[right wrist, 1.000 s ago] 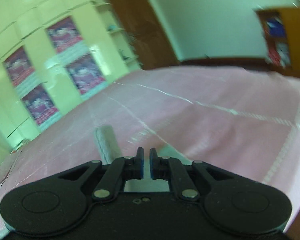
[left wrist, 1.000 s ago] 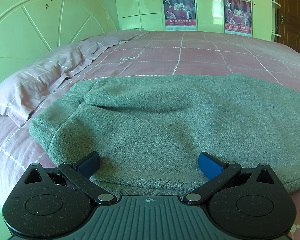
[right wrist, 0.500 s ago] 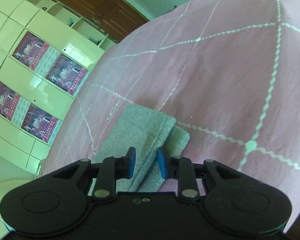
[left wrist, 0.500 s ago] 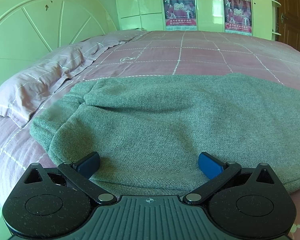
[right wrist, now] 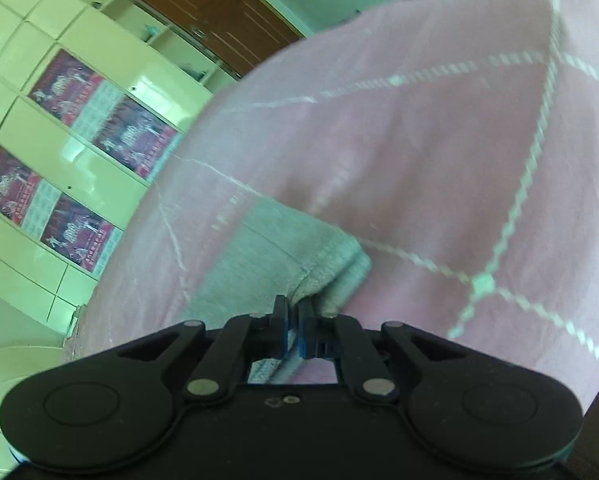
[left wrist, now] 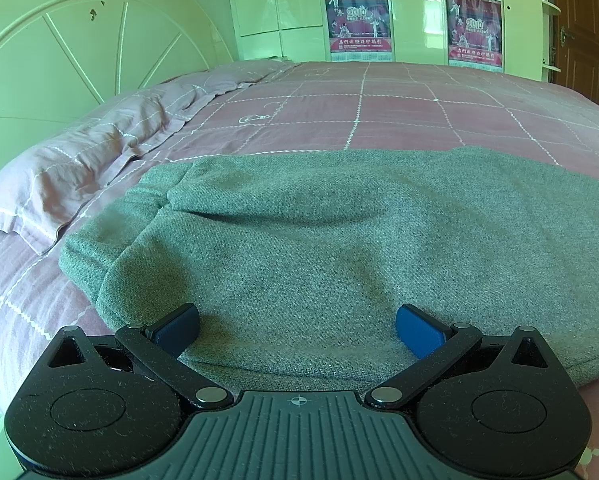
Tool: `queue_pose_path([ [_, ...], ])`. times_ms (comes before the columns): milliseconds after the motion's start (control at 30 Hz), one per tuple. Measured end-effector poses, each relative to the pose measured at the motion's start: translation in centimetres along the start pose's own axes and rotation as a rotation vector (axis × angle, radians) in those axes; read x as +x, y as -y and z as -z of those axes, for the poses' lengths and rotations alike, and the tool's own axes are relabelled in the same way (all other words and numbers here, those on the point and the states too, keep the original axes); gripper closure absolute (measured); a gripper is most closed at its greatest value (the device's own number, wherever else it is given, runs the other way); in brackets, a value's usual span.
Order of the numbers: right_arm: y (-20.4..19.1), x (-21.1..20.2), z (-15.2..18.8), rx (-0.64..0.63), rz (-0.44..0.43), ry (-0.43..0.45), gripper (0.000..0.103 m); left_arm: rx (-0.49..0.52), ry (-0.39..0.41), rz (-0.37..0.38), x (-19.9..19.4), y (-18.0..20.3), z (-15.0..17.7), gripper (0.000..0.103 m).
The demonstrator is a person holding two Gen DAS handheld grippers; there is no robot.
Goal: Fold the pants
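Observation:
Grey pants (left wrist: 323,240) lie spread across the pink checked bed, waist end toward the pillow at left. My left gripper (left wrist: 297,326) is open, its blue pads resting on the near edge of the pants fabric. In the right wrist view the leg end of the pants (right wrist: 275,256) lies on the bed. My right gripper (right wrist: 293,320) is shut on the hem of that leg end, and the cloth bunches up at the jaws. The view is blurred.
A pink pillow (left wrist: 71,176) lies at the left by the white headboard (left wrist: 59,64). White wardrobes with posters (left wrist: 357,20) stand beyond the bed, and a brown door (left wrist: 579,28) at far right. The bedspread (right wrist: 439,152) stretches out past the leg end.
My right gripper dropped to the leg end, opened around the hem half a second ago, and is now shut on it. My left gripper has not moved.

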State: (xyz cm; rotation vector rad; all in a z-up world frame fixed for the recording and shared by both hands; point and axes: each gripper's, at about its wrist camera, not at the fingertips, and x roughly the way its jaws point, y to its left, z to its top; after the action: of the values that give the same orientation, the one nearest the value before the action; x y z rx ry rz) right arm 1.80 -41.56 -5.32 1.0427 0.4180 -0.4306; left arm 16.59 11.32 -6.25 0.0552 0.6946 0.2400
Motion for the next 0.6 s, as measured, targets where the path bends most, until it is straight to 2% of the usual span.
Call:
queue_pose_path([
  [33, 0.0, -0.3, 0.1, 0.009, -0.009, 0.007, 0.103, -0.001, 0.0, 0.0, 0.0, 0.0, 0.0, 0.0],
  [133, 0.0, -1.7, 0.2, 0.027, -0.033, 0.053, 0.091, 0.0, 0.001, -0.002, 0.0, 0.0, 0.0, 0.0],
  [200, 0.6, -2.4, 0.3, 0.068, -0.045, 0.07, 0.089, 0.0, 0.003, -0.004, 0.0, 0.0, 0.0, 0.0],
  [367, 2.3, -1.0, 0.1, 0.186, -0.051, 0.043, 0.087, 0.001, 0.003, -0.005, -0.1, 0.0, 0.0, 0.0],
  [533, 1.8, 1.3, -1.0, 0.216, -0.052, 0.019, 0.075, 0.001, 0.003, -0.006, -0.1, 0.0, 0.0, 0.0],
  [567, 1.4, 1.5, -1.2, 0.202, -0.036, 0.02, 0.077, 0.001, 0.003, -0.006, -0.1, 0.0, 0.0, 0.0],
  [600, 0.6, 1.6, -1.6, 0.157, -0.009, 0.019, 0.095, 0.001, 0.003, -0.006, -0.1, 0.0, 0.0, 0.0],
])
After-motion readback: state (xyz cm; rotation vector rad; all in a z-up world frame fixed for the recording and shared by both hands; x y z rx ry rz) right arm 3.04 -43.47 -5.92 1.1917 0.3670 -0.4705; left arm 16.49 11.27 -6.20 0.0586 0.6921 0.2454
